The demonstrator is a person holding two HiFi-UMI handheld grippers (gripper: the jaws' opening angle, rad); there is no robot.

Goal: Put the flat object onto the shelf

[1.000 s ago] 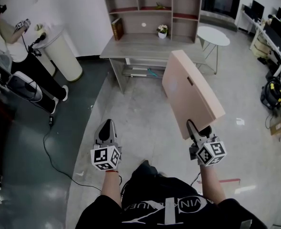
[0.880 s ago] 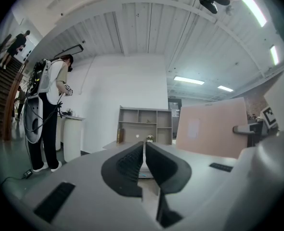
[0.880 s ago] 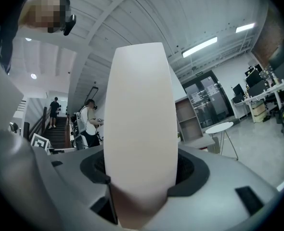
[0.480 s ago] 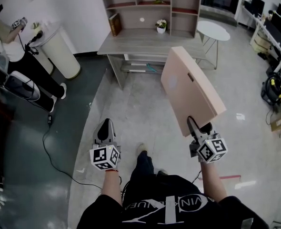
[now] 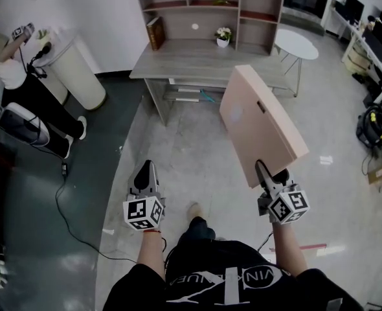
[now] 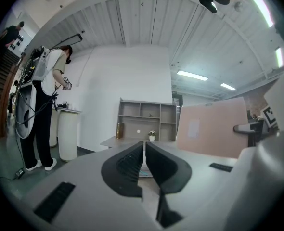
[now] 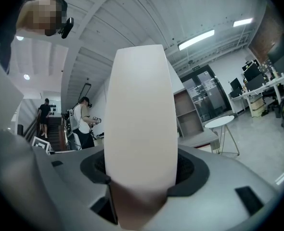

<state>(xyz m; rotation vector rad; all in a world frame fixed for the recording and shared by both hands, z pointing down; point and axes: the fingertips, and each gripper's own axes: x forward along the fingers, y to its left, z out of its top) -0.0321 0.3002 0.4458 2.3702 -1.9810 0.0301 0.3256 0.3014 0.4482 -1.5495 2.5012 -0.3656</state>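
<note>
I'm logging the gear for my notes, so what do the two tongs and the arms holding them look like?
The left tongs and right tongs both have light grey bodies and black tips. A white cube with black square markers sits at the rear of each, left and right. The person wears a black short-sleeved T-shirt with white lettering.

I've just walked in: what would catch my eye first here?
A big pale flat board stands tilted up from the right gripper, which clamps its lower edge. Ahead, a wooden shelf unit stands on a grey desk; the left gripper, at left, is shut and empty.
</note>
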